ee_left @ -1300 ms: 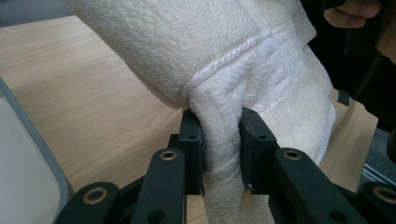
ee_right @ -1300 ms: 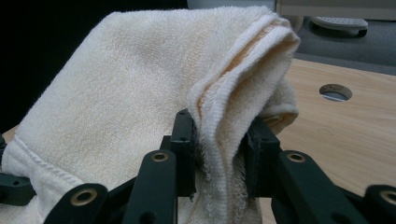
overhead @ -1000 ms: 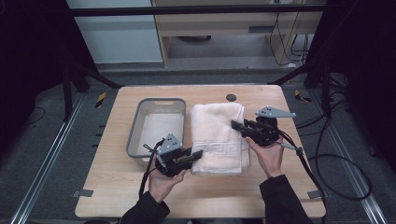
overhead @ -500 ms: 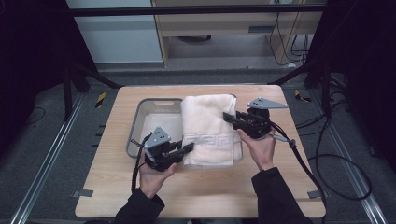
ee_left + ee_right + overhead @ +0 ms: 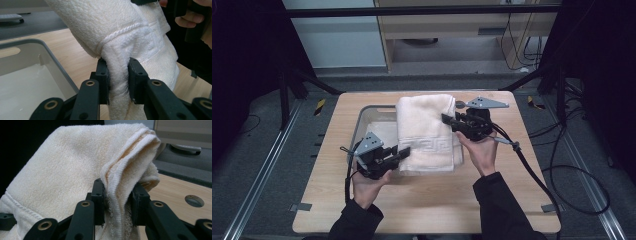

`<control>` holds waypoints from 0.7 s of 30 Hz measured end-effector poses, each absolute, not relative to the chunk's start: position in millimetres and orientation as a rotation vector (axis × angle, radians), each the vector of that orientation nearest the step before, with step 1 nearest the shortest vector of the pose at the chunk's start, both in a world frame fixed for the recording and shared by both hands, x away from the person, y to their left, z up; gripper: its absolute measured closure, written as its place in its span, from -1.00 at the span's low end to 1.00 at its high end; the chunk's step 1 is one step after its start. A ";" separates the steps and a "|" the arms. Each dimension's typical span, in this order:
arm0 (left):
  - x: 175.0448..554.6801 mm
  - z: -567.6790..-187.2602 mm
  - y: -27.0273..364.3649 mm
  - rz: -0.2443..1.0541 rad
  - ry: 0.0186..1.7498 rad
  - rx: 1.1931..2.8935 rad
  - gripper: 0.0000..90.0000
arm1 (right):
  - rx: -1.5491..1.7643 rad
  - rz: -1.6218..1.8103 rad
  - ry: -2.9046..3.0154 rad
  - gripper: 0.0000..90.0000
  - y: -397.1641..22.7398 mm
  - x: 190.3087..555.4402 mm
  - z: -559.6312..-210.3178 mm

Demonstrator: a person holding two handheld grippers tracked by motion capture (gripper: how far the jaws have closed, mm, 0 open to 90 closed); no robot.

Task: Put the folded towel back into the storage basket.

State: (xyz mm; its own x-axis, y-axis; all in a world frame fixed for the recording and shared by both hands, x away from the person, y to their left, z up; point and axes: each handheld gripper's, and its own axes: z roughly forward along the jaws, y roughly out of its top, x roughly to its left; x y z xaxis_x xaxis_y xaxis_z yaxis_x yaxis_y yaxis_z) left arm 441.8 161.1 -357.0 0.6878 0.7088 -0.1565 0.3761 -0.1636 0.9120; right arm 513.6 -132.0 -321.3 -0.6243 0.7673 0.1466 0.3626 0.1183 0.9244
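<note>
Gripping towel (image 5: 426, 131), apparently raised hands (image 5: 367, 184)

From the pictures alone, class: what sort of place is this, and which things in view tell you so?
Probably a lab or workshop set up for recording, not a home. A bare wooden table stands on a grey floor between metal rails, loose cables trail across the floor, and a person works a towel with a handheld claw in each hand.
</note>
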 end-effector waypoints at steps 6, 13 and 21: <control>443.7 -353.4 169.1 0.389 0.879 1.771 0.62 | 1.092 1.517 2.037 0.54 -123.3 517.6 -317.4; 444.9 -347.3 180.1 0.398 0.897 1.743 0.62 | 1.074 1.523 2.035 0.54 -112.9 520.6 -310.8; 444.8 -341.0 193.3 0.433 0.923 1.718 0.61 | 1.045 1.523 2.031 0.54 -94.8 525.3 -301.3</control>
State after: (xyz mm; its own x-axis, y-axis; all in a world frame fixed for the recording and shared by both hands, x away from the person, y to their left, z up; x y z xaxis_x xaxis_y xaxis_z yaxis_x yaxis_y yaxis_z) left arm 444.8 193.3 -341.0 0.6316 0.7592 -0.1574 0.3650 -0.1121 0.9242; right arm 525.3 -94.8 -301.3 -0.6439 0.7556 0.1205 0.3272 0.1296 0.9360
